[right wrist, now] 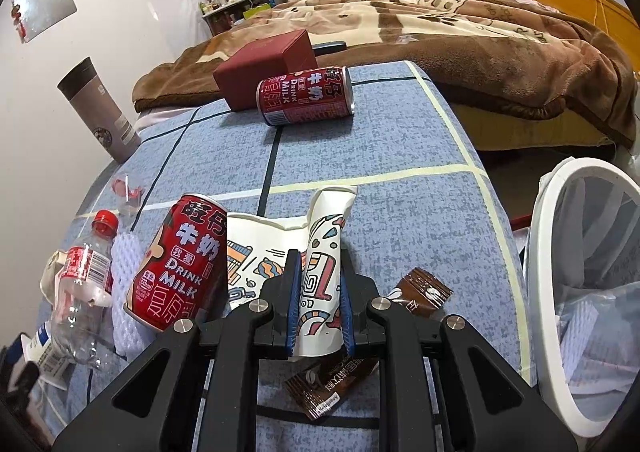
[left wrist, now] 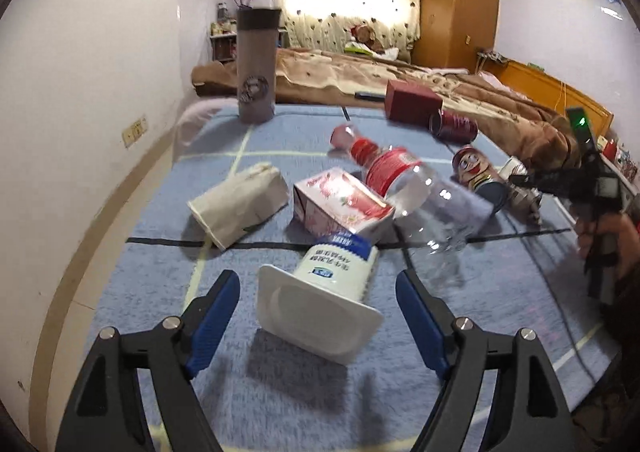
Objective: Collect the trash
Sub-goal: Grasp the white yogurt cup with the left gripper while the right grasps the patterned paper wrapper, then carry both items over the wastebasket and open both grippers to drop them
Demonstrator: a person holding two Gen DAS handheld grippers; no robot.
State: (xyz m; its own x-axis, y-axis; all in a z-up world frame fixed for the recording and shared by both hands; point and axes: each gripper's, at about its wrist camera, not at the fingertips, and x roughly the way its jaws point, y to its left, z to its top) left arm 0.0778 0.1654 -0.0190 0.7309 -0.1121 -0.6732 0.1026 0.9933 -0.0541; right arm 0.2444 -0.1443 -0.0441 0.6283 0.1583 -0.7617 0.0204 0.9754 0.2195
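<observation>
My left gripper [left wrist: 317,284] stands open on the blue bedspread [left wrist: 140,276]. A white yogurt cup [left wrist: 320,292] lies on its side between the blue pads, and neither pad touches it. Just behind it are a pink carton [left wrist: 340,203], a clear plastic bottle [left wrist: 404,187] and a pale paper bag [left wrist: 240,203]. My right gripper [right wrist: 318,264] is shut on a crumpled, colourfully printed paper cup [right wrist: 322,284]. A red milk can [right wrist: 180,264] leans at its left. Brown coffee sachets [right wrist: 424,292] lie beside and under it.
A white bin with a plastic liner [right wrist: 560,252] stands at the right off the bed edge. A second red can [right wrist: 306,95] and a red box [right wrist: 260,67] lie farther back, and a grey thermos [left wrist: 256,63] stands upright. A brown blanket [right wrist: 480,43] covers the far bed.
</observation>
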